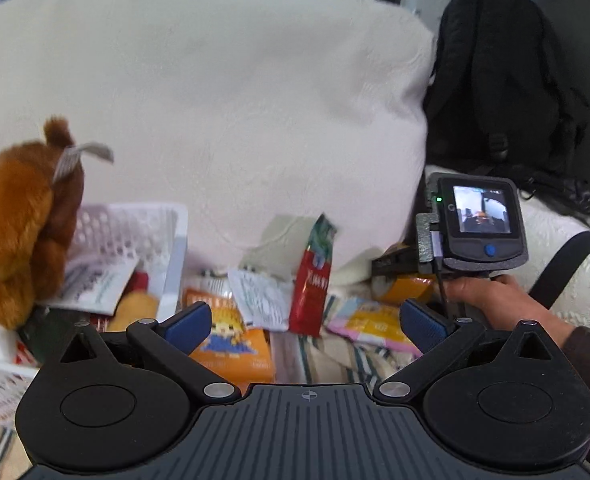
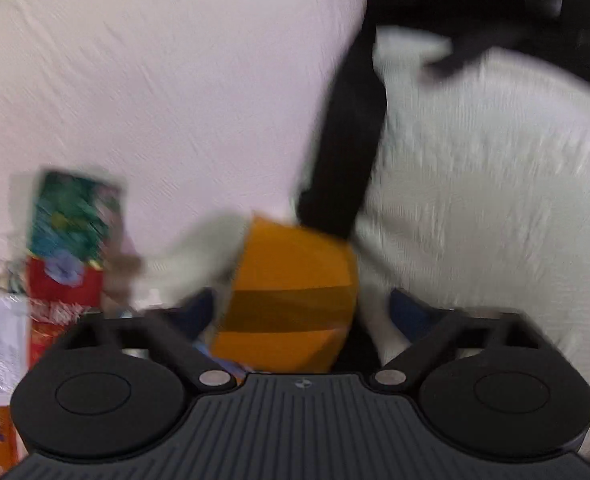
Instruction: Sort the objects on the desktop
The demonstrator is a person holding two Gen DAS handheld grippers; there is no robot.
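The right gripper (image 2: 299, 312), fingers spread, straddles the orange box (image 2: 291, 296); centre it before closing. The left gripper (image 1: 303, 320) hovers spread wide, holding nothing.

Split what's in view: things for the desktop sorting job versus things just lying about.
For the job: white basket, red-green packet, orange cartoon packet, orange box, white sachet, left gripper, right gripper.

Lying about: plush toy, black backpack, white pillow.
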